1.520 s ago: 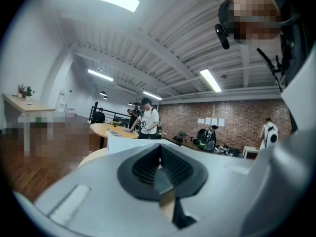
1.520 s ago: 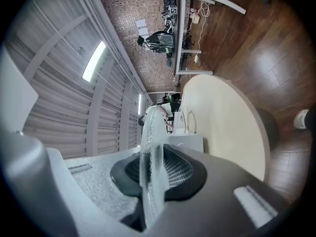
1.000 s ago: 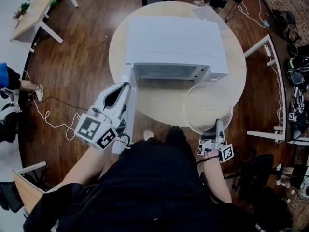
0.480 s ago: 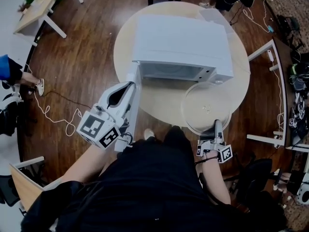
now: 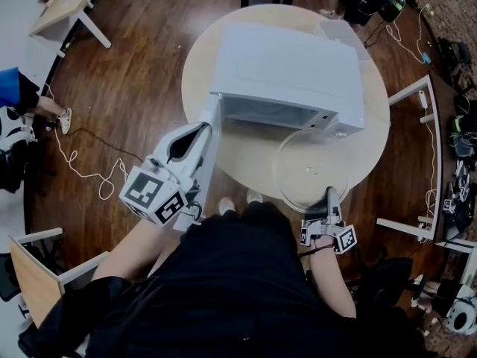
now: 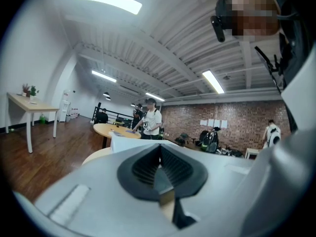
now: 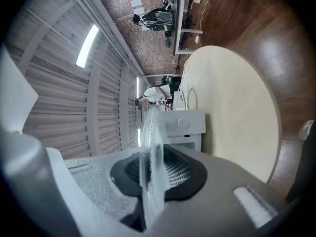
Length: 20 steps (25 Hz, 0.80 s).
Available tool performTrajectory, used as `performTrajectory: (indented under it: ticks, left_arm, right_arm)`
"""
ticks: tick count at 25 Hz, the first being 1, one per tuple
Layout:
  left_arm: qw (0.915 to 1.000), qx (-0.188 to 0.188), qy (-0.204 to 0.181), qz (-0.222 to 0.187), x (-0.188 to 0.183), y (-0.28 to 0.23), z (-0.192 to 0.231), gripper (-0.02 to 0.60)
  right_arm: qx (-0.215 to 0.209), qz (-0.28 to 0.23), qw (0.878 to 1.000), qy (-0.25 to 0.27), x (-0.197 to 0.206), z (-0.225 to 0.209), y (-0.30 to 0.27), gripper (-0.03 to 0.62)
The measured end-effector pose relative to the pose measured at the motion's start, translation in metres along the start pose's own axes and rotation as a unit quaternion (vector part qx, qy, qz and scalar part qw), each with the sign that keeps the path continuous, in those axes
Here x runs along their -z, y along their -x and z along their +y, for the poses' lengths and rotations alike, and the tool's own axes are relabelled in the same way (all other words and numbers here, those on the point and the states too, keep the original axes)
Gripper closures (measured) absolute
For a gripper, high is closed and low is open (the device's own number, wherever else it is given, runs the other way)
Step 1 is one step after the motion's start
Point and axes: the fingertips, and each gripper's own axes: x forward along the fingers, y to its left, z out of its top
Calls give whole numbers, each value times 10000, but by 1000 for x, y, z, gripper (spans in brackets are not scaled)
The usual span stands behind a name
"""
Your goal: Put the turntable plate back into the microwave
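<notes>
The white microwave [image 5: 287,66] stands on the round table [image 5: 246,162], its cavity [image 5: 272,112] facing me and its door [image 5: 211,136] swung out to the left. The clear glass turntable plate [image 5: 313,170] hangs level over the table's front right, just in front of the microwave's control panel. My right gripper [image 5: 330,194] is shut on its near rim. In the right gripper view the plate [image 7: 148,152] shows edge-on between the pads, with the microwave [image 7: 185,127] beyond. My left gripper [image 5: 197,131] lies beside the door, and its jaws look shut and empty [image 6: 159,154].
White desk frames [image 5: 417,125] stand on the floor at the right. A cable [image 5: 82,174] trails over the wooden floor at the left, near a person [image 5: 15,95]. People [image 6: 148,120] stand by another round table far behind the microwave.
My right gripper has carried the plate a little to the left, towards the cavity opening. The left gripper has stayed beside the door.
</notes>
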Motion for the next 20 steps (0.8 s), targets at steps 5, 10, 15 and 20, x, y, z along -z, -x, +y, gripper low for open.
performTrajectory:
  ticks: [5, 10, 15, 20]
  left_arm:
    - [9998, -181, -24, -34, -3, 2, 0, 584]
    - [9996, -283, -16, -26, -3, 6, -2, 584]
    - [9992, -390, 12, -88, -5, 12, -2, 584]
    - [9988, -464, 79, -99, -11, 22, 3, 584]
  right_arm:
    - [7, 355, 9994, -43, 8, 2, -11, 553]
    - [-58, 601, 9981, -126, 16, 3, -25, 553]
    - [-59, 897, 9959, -135, 31, 4, -36, 551]
    - [-172, 1132, 9934, -75, 48, 9, -41, 551]
